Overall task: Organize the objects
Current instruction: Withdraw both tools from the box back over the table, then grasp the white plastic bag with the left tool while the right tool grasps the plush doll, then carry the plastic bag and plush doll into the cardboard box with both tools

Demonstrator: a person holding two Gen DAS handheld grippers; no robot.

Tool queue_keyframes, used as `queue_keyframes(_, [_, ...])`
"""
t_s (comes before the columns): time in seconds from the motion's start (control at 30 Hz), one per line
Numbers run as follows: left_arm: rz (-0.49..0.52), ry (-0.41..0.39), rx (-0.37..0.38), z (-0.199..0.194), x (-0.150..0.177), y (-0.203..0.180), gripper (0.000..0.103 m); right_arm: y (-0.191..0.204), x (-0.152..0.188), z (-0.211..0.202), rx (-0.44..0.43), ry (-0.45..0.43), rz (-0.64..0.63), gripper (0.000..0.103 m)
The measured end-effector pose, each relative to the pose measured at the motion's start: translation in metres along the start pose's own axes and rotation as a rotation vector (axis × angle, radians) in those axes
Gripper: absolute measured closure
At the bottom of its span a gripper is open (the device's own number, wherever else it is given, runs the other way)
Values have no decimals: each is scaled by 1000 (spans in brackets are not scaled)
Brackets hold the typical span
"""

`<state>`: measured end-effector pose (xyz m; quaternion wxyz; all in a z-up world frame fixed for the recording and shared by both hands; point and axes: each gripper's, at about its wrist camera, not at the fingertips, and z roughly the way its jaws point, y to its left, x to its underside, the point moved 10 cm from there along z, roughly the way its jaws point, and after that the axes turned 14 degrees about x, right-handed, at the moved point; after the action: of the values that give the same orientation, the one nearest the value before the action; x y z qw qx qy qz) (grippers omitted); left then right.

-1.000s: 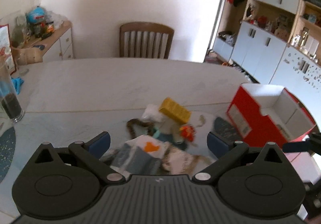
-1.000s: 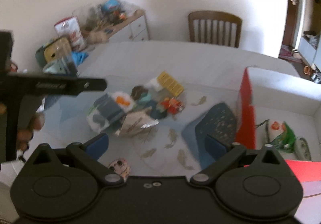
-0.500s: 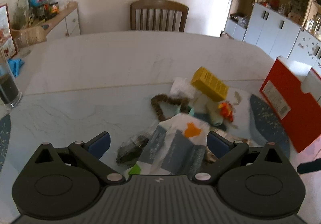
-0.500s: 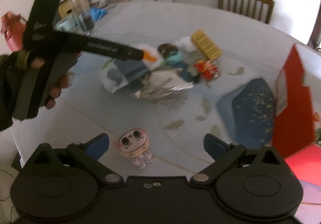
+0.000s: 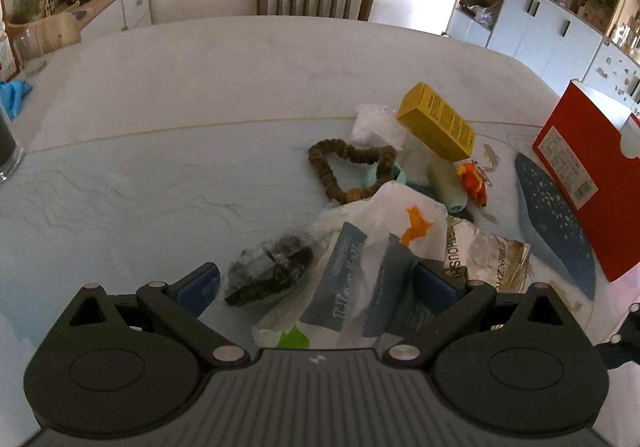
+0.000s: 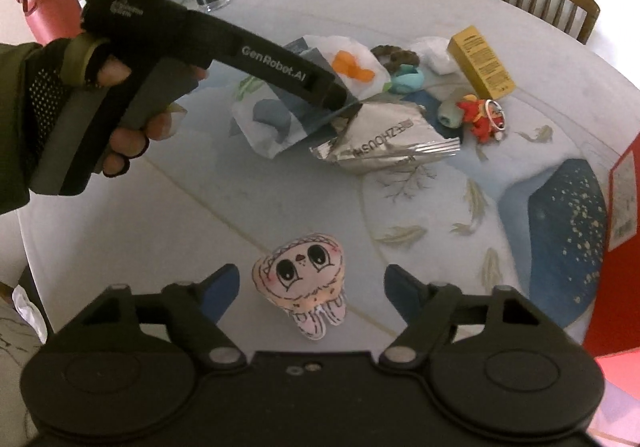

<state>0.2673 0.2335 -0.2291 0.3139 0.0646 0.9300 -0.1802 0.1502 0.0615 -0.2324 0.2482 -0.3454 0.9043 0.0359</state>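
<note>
Where the left wrist view looks along its fingers, the left gripper [image 5: 316, 283] is seen wide open, its blue pads set either side of the near end of a clutter pile on the surface [image 5: 200, 87]. Between the pads lie a white and grey plastic bag [image 5: 372, 259] and, to its left, a dark item in a clear wrapper [image 5: 268, 267]; nothing is gripped. Beyond these are found a silver foil packet [image 5: 484, 251], a brown scrunchie [image 5: 348, 167], a yellow box [image 5: 436, 121] and a small red figure keychain [image 5: 474, 179]. At the far right a red box [image 5: 576, 175] stands on the surface and probably serves as the bin.

In the right wrist view, the right gripper [image 6: 312, 287] is likewise held open and empty, with a pink cartoon plush [image 6: 304, 275] lying between its pads on the near part of the surface. The pile is seen farther off, with the left gripper's tip lowered over the bag.

The step in hand is judged to be a pick from the pile by the left gripper. One item should be chosen, the pads lowered close to the surface, and the closure made on a bunched fold of the bag, so that the slippery film is not lost and the wrapped item is not dragged along.
</note>
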Motion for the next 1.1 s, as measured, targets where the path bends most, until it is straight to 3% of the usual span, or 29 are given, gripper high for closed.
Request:
queue_keyframes(0.13, [-4,6,18,-1,3,1,2,2,2,4,-1,10,-15,37])
queue_keyframes(0.2, [-18,-1,28,-4,3,1,8,2,2,4,-2,9,-13,41])
queue_keyframes(0.4, [-31,-5,38,-8,5,-2,40,3,2,2,-4,6,-23,53])
queue_keyframes(0.47, [-17,0,40,-9,6,-5,63,3,2,2,-2,5,-24,54])
queue_keyframes(0.57, [15,7,19,-11,7,-10,70,2,2,0,-5,2,-13,55])
queue_keyframes(0.77, [-4,-4,32,-25,10,-20,77,-11,0,-12,6,-33,33,56])
queue_keyframes(1.1, [-30,-67,91,-69,6,-58,78,-59,-2,-49,47,-105,191,56])
